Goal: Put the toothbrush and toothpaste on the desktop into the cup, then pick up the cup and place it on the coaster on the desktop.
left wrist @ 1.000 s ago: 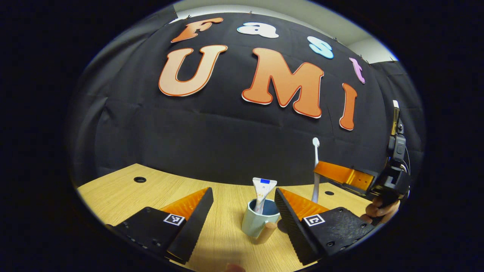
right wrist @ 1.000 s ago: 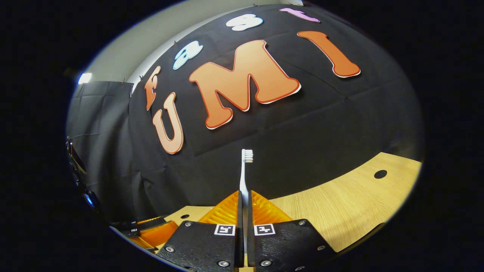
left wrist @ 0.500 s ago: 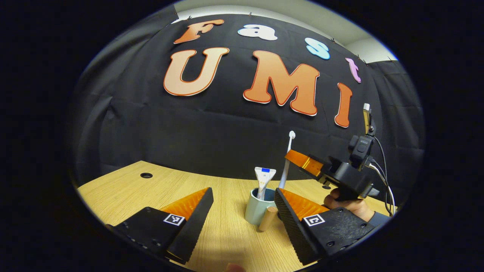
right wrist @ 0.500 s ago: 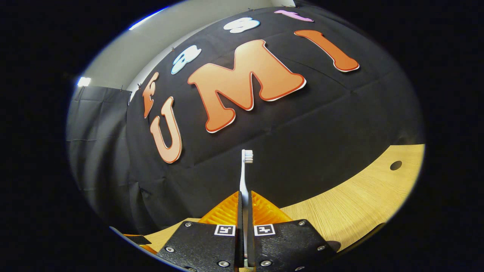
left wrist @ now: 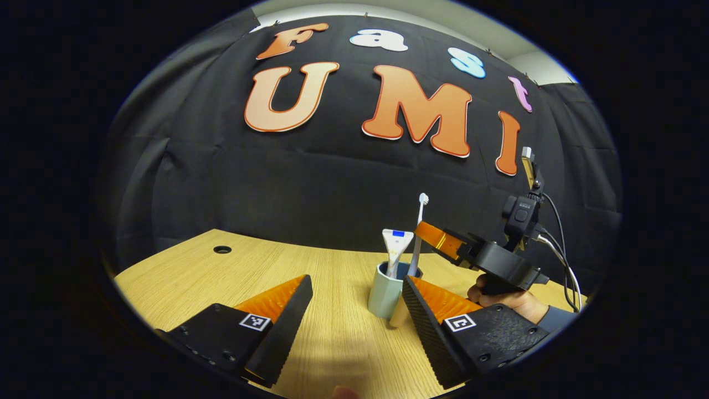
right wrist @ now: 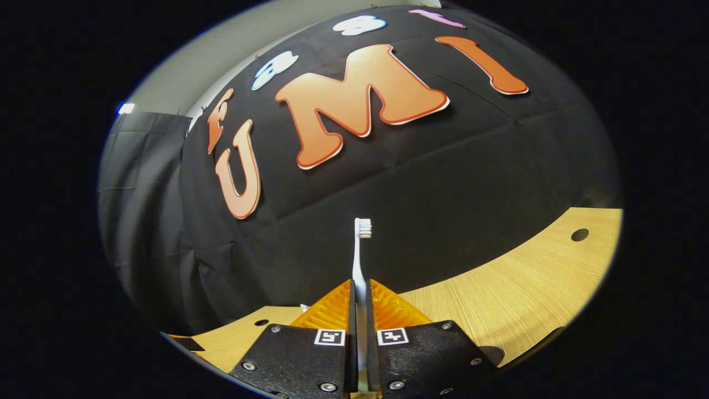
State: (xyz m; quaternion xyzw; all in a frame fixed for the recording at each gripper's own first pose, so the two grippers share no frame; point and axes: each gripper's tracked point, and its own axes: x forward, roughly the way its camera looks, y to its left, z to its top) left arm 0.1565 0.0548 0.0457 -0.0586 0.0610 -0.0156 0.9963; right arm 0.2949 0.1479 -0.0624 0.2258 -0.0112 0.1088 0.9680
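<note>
Step in hand: brush into cup. The right gripper (right wrist: pixel 360 310), clamped on the brush (right wrist: pixel 359 260), holds it upright, its lower end at or just inside the rim of the cup (left wrist: pixel 385 285), beside the paste tube (left wrist: pixel 396 249) standing there. The left gripper (left wrist: pixel 354 310) hangs near the cup, fingers spread and empty, cup between and beyond them on the desk (left wrist: pixel 221 277). Next, as I judge: let the brush drop in, then grasp the cup; no coaster located yet.
</note>
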